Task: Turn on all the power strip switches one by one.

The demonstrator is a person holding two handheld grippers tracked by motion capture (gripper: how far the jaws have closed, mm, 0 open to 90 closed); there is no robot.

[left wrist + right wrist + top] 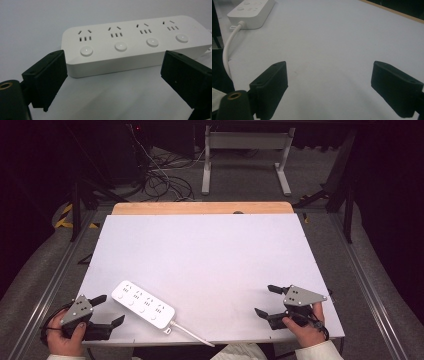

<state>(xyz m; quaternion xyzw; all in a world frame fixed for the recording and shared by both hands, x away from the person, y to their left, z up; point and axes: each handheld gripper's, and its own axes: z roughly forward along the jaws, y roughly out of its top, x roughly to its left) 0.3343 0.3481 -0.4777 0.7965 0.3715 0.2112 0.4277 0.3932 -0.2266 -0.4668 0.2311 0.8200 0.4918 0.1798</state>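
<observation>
A white power strip [143, 304] with several sockets and round buttons lies flat near the front left of the white table [210, 255], its white cable [192, 333] trailing toward the front edge. My left gripper [111, 311] is at the front left corner, open, its jaws pointing at the strip from a short distance. In the left gripper view the strip [136, 42] lies just beyond the open jaws, untouched. My right gripper [266, 300] hovers open at the front right over bare table. The right gripper view has the strip [252, 11] far off at upper left, with its cable [227, 50].
A wooden strip [202, 208] borders the table's far edge. Beyond it stand a white metal frame [245, 155] and tangled cables [160, 177] on the floor. Grey rails run along both sides of the table.
</observation>
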